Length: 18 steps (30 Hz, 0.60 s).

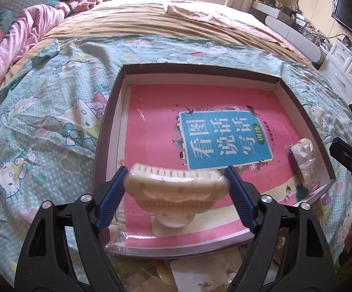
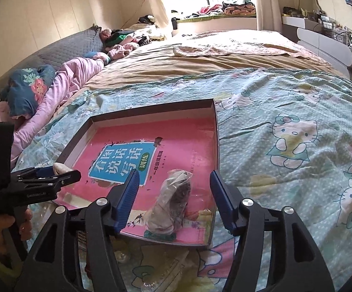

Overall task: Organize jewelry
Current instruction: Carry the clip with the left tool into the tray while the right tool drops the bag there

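On the bed a shallow dark-walled box (image 1: pixel 113 112) lies open, a pink book (image 1: pixel 156 126) covering its floor. The left gripper (image 1: pixel 177 182) grips a cream hair claw (image 1: pixel 176 187) across its long axis, which runs three to nine o'clock between the blue pads, above the box's near edge. A plastic-wrapped bundle (image 2: pixel 176 194) lies at the book's near right corner, its long axis twelve to six. The right gripper (image 2: pixel 174 192), jaws spread and empty, is nearer, the bundle sitting between and just beyond its fingers at twelve o'clock.
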{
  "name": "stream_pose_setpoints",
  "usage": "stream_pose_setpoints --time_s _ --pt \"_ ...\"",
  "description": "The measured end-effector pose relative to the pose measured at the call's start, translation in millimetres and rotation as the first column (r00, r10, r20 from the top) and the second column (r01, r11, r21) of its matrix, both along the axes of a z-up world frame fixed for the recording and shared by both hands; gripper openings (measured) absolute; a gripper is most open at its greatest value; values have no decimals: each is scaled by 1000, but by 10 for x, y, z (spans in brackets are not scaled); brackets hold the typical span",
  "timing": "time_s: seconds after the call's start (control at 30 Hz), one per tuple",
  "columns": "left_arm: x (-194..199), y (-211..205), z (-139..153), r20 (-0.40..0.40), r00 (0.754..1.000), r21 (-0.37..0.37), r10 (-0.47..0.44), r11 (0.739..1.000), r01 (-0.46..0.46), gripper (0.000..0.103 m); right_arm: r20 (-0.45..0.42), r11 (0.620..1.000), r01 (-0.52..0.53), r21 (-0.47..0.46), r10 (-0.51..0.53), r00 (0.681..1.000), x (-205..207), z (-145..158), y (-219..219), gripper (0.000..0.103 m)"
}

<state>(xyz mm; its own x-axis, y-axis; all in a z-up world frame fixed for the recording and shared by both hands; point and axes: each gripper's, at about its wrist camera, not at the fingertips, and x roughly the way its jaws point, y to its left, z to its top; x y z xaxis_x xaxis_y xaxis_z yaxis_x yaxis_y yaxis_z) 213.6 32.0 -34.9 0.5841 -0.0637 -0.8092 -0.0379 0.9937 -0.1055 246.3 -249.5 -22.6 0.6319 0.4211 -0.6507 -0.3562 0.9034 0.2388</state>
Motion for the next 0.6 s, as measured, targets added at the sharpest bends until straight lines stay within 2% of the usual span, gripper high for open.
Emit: stream_pose_setpoints --time_s 0.07,0.27,0.6 --pt "-48 -21 79 23 1000 11 -4 1000 4 80 17 1000 3 0 -3 1000 -56 48 -25 73" --pt "-177 -98 273 70 997 35 -13 999 10 92 59 1000 14 -1 -14 998 -203 211 -72 83" --pt "-413 -161 483 116 993 34 -19 999 15 93 103 1000 9 1 -9 995 -439 424 -125 83"
